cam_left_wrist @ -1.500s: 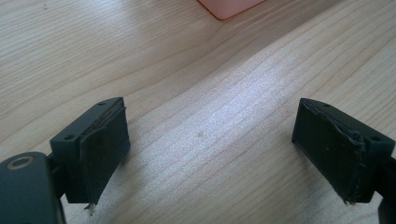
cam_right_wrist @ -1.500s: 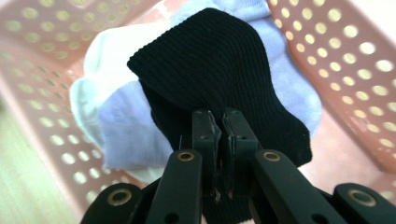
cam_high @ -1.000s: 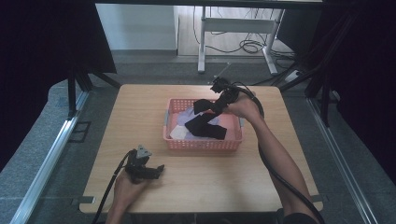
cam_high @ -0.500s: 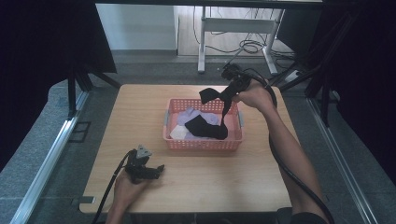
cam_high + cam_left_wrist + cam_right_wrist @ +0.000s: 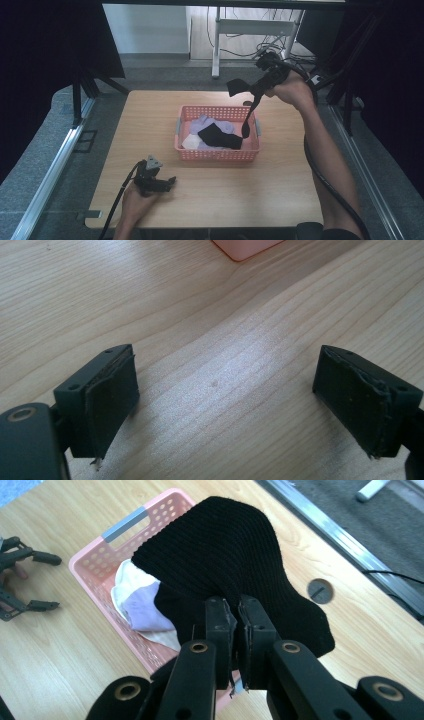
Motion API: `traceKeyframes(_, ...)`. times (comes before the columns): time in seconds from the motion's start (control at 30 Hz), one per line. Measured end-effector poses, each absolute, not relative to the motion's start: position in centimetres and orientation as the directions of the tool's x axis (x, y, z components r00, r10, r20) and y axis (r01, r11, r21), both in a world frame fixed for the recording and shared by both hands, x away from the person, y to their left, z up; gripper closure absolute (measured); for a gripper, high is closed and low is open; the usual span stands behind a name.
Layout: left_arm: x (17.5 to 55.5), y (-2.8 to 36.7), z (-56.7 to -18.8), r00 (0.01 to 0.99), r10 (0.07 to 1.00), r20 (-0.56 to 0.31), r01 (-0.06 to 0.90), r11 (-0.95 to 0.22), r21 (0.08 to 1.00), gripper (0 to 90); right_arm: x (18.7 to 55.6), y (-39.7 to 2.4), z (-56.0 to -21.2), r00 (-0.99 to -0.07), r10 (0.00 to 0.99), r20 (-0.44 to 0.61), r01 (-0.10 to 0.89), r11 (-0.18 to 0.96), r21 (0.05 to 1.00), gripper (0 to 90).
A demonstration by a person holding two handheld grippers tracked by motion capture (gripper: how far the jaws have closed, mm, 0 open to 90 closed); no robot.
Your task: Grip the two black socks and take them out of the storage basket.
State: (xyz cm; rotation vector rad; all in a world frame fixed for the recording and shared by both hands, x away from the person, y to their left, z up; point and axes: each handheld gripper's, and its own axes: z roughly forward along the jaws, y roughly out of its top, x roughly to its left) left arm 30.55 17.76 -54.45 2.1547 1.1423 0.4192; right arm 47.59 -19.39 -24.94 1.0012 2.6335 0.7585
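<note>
The right gripper (image 5: 248,90), jaws clamped on a black sock (image 5: 235,565), is holding it dangling lengthwise over the pink basket's (image 5: 216,152) right edge; the left gripper (image 5: 225,405) is resting with jaws apart at lower left

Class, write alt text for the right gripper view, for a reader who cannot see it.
The right tool, jaws shut, holds a black sock above a pink basket of light socks on a wooden table. The left tool sits at the left edge.
</note>
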Motion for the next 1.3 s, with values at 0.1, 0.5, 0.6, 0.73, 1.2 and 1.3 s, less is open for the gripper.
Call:
traceKeyframes(0.1, 30.5, 17.7, -54.5, 0.566, 0.824, -0.023, 0.613, -0.402, 0.680, 10.6, 47.4, -20.7, -24.0, -0.724, 0.689, -0.032, 0.563, 0.618, 0.549, 85.4)
traceKeyframes(0.5, 30.5, 17.7, -54.5, 0.565, 0.825, -0.024, 0.614, -0.401, 0.680, 10.6, 46.7, -26.1, -23.7, -0.648, 0.761, -0.041, 0.622, 0.559, 0.548, 85.2)
traceKeyframes(0.6, 30.5, 17.7, -54.5, 0.565, 0.824, -0.024, 0.614, -0.401, 0.680, 10.6, 46.7, -27.4, -24.5, -0.630, 0.775, -0.040, 0.639, 0.547, 0.541, 85.2)
traceKeyframes(0.73, 30.5, 17.8, -54.4, 0.568, 0.823, -0.022, 0.614, -0.405, 0.678, 10.5, 46.7, -29.0, -26.2, -0.606, 0.795, -0.030, 0.666, 0.528, 0.527, 85.2)
traceKeyframes(1.2, 30.5, 17.7, -54.5, 0.568, 0.823, -0.022, 0.612, -0.404, 0.680, 10.6, 47.0, -32.4, -35.2, -0.548, 0.836, 0.014, 0.761, 0.492, 0.423, 84.9)
traceKeyframes(1.3, 30.5, 17.7, -54.5, 0.568, 0.823, -0.022, 0.612, -0.404, 0.680, 10.6, 46.8, -32.7, -37.3, -0.544, 0.839, 0.015, 0.772, 0.494, 0.401, 84.7)
